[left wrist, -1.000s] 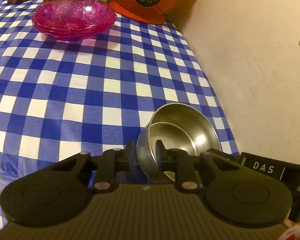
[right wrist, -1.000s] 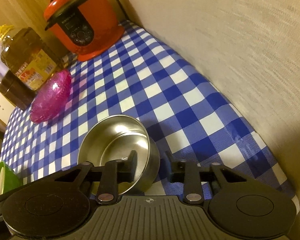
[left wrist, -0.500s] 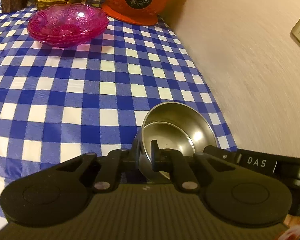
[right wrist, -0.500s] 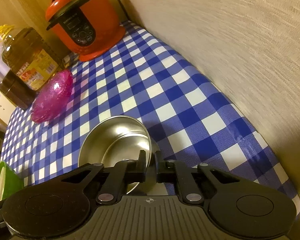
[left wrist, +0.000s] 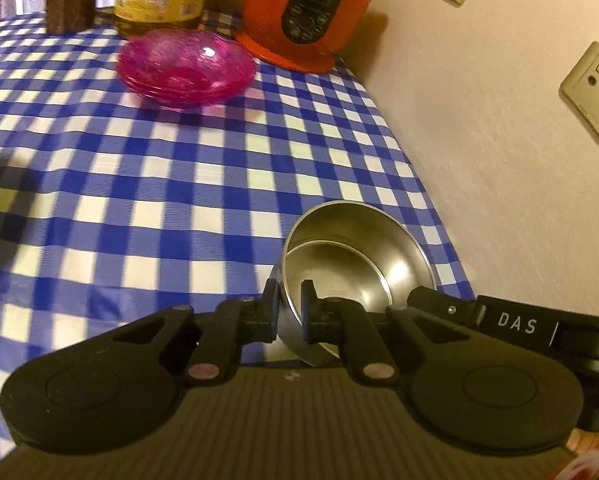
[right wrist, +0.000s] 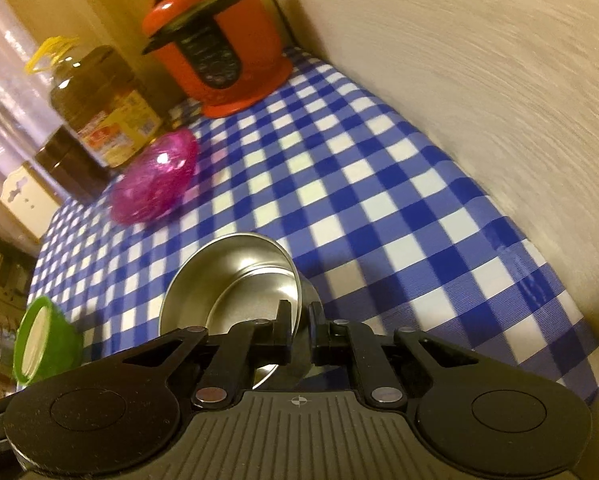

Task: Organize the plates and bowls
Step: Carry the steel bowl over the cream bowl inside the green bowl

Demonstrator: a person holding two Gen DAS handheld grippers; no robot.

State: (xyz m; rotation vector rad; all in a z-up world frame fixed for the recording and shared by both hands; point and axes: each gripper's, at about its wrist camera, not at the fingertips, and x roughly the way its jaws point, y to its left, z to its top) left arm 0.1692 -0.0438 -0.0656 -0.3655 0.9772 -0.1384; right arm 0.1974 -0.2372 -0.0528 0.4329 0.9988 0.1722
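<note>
We've got the steel bowl (left wrist: 359, 256) low in both frames, pinched on opposite rim walls: left hand-held gripper (left wrist: 290, 308) clenched on one, right hand-held gripper (right wrist: 299, 332) on the other. It seems lifted off the checked counter (left wrist: 179, 184), not yet placed. The pink bowls (left wrist: 185, 66) sit stacked in the upper left, a green bowl (right wrist: 45, 344) waits at the left edge. A second ago both jaws stood apart around the rim; they've since closed and the view has risen.

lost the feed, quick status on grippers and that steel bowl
Left gripper and right gripper both shut on steel bowl rim, opposite sides. Bowl tilted. Pink bowls far off; path clear.
</note>
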